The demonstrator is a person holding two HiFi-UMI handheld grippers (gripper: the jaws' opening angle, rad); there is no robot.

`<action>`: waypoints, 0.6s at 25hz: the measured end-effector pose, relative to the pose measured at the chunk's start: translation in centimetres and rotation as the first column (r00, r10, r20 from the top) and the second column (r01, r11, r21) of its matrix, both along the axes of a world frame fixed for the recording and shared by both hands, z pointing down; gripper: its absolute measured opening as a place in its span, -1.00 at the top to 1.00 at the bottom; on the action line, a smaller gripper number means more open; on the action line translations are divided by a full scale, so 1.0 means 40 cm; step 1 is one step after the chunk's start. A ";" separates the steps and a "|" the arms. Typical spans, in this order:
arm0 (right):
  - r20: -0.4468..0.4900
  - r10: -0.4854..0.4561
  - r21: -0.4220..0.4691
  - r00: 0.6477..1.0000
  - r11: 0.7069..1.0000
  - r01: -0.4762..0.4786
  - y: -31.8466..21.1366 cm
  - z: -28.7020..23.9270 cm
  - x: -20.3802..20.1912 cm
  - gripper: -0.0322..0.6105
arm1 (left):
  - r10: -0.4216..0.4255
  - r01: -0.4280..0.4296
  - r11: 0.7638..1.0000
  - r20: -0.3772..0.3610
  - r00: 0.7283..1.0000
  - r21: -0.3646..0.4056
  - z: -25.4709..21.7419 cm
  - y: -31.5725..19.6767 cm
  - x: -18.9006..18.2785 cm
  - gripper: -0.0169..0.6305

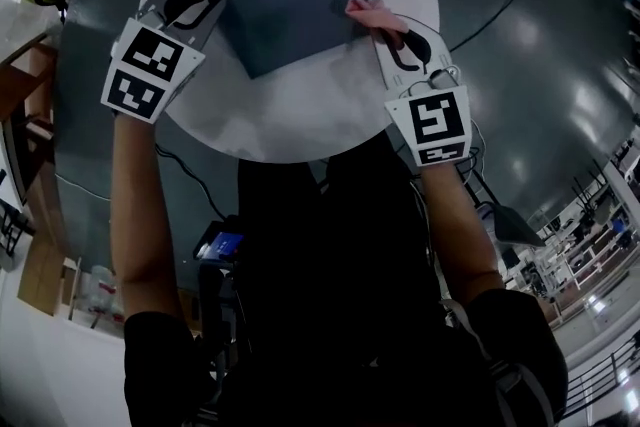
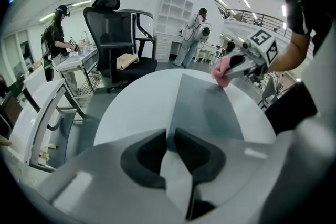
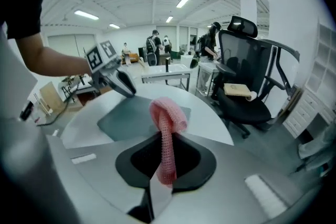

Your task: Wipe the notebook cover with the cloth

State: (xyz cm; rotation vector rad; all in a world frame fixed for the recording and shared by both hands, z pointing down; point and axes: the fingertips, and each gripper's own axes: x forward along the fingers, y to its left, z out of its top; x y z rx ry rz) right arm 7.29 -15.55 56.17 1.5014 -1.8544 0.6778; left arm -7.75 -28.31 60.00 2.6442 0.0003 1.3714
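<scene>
A dark grey notebook (image 1: 290, 5) lies flat on the round white table (image 1: 300, 125). My left gripper (image 1: 207, 5) is at its left edge. In the left gripper view the jaws (image 2: 170, 135) are nearly together with the notebook's (image 2: 210, 107) edge between them. My right gripper (image 1: 385, 35) is shut on a pink cloth (image 1: 365, 12), which rests on the cover's right edge. In the right gripper view the cloth (image 3: 168, 113) stands up from the jaws (image 3: 168, 140) and curls over the notebook (image 3: 131, 118); the left gripper (image 3: 123, 84) shows beyond it.
A black office chair (image 2: 118, 44) with a tan bundle on its seat stands just past the table, also seen in the right gripper view as the chair (image 3: 252, 76). A cable (image 1: 500, 5) runs over the dark floor. People work at benches farther back.
</scene>
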 end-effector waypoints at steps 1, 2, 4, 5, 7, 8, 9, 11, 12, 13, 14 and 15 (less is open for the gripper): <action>0.047 -0.020 0.016 0.999 1.000 0.020 -0.016 -0.016 -0.050 0.81 | 0.002 -0.002 1.000 -0.004 1.000 0.001 0.000 0.001 0.001 0.79; 0.096 -0.046 0.027 0.994 0.999 0.044 -0.031 -0.028 -0.107 0.81 | 0.003 -0.003 1.000 -0.009 1.000 0.001 0.000 0.002 0.000 0.79; 0.184 -0.103 0.039 0.977 0.994 0.098 -0.059 -0.036 -0.225 0.81 | 0.002 -0.002 1.000 -0.017 1.000 0.002 -0.001 0.002 -0.004 0.79; 0.215 -0.131 0.039 0.968 0.991 0.126 -0.071 -0.032 -0.281 0.81 | 0.002 -0.002 1.000 -0.019 1.000 0.004 -0.001 0.001 -0.006 0.79; 0.242 -0.184 0.026 0.953 0.983 0.183 -0.088 -0.007 -0.372 0.81 | 0.004 -0.004 1.000 -0.020 1.000 0.008 0.002 0.001 -0.008 0.79; 0.241 -0.209 0.014 0.948 0.977 0.212 -0.092 0.013 -0.406 0.81 | 0.006 -0.006 1.000 -0.020 1.000 0.010 0.004 0.001 -0.007 0.79; 0.231 -0.236 0.001 0.944 0.970 0.242 -0.095 0.034 -0.432 0.81 | 0.007 -0.007 1.000 -0.019 1.000 0.012 0.004 0.002 -0.005 0.79; 0.195 -0.286 -0.027 0.938 0.954 0.297 -0.094 0.065 -0.469 0.81 | 0.011 -0.010 1.000 -0.018 1.000 0.016 0.003 0.006 -0.002 0.79; 0.171 -0.306 -0.040 0.937 0.948 0.317 -0.094 0.073 -0.479 0.81 | 0.012 -0.011 1.000 -0.018 1.000 0.018 0.001 0.007 -0.002 0.79; 0.144 -0.323 -0.048 0.935 0.942 0.332 -0.095 0.077 -0.485 0.81 | 0.012 -0.012 1.000 -0.019 1.000 0.020 -0.002 0.007 -0.003 0.79; 0.121 -0.336 -0.054 0.934 0.938 0.344 -0.097 0.079 -0.489 0.81 | 0.011 -0.011 1.000 -0.020 1.000 0.021 -0.003 0.007 -0.005 0.79; 0.105 -0.344 -0.056 0.933 0.935 0.351 -0.098 0.081 -0.490 0.81 | 0.009 -0.009 1.000 -0.021 1.000 0.021 -0.003 0.005 -0.007 0.79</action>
